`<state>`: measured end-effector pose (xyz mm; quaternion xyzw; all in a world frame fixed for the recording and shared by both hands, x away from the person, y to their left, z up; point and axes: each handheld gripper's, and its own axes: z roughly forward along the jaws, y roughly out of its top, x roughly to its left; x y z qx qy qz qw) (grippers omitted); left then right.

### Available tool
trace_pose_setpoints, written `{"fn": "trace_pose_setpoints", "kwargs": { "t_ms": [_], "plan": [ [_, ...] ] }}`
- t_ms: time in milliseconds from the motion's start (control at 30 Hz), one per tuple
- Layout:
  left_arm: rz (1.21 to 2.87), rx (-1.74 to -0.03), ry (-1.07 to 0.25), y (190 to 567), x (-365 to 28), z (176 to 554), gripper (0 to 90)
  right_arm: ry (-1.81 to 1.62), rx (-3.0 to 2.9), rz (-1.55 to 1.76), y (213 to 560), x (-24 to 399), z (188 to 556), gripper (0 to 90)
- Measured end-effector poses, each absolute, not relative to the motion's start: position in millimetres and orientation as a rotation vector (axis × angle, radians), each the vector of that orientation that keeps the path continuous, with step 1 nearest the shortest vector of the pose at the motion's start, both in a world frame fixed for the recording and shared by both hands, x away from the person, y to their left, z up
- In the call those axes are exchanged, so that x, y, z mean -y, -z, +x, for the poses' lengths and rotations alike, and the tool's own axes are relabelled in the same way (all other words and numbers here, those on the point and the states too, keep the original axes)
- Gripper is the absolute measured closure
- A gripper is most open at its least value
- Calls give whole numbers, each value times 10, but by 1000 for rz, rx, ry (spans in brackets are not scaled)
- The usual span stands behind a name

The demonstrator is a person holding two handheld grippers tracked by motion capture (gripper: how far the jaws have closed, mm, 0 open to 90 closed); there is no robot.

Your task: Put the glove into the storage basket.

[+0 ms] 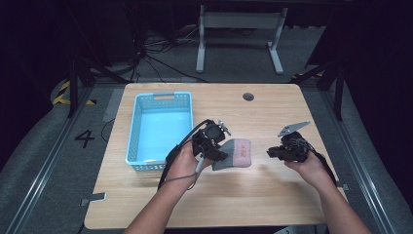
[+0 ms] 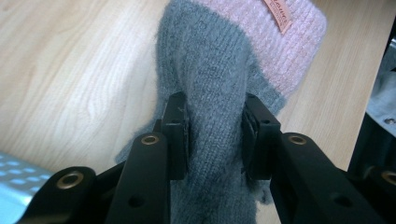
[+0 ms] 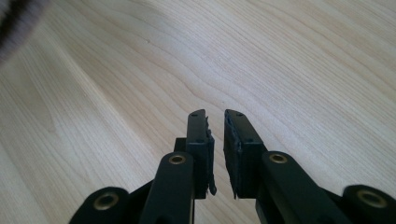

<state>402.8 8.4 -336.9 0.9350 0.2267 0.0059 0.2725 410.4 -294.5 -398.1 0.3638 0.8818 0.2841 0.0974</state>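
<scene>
Item count at the table

One grey-and-pink knitted sock (image 1: 237,153), one light-blue basket (image 1: 138,127), one wooden table (image 1: 253,204), two hand-held grippers: left gripper (image 1: 217,155), right gripper (image 1: 271,153).

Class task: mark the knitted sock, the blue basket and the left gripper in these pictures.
knitted sock (image 2: 219,93), left gripper view, on its grey part.
blue basket (image 1: 139,119), high view, on its left wall.
left gripper (image 2: 216,133), left gripper view, midway between its fingertips, which clamp the sock.

Lab, taped floor markings (image 1: 62,92), loose cables (image 1: 146,53), wooden table (image 1: 272,195)
</scene>
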Motion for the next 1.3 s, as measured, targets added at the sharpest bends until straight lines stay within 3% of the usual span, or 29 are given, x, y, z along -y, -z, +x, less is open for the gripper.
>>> {"fn": "trace_pose_setpoints", "kwargs": {
  "t_ms": [667, 1300],
  "plan": [
    [2463, -628, -84, 2998, -611, 4193, 674, -834, -2619, 1084, 4016, 2925, 4128, 804],
    [2459, -716, -235, 2773, -1213, 4421, 672, -822, -2620, 1103, 4050, 2939, 4117, 806]
  ]
}}
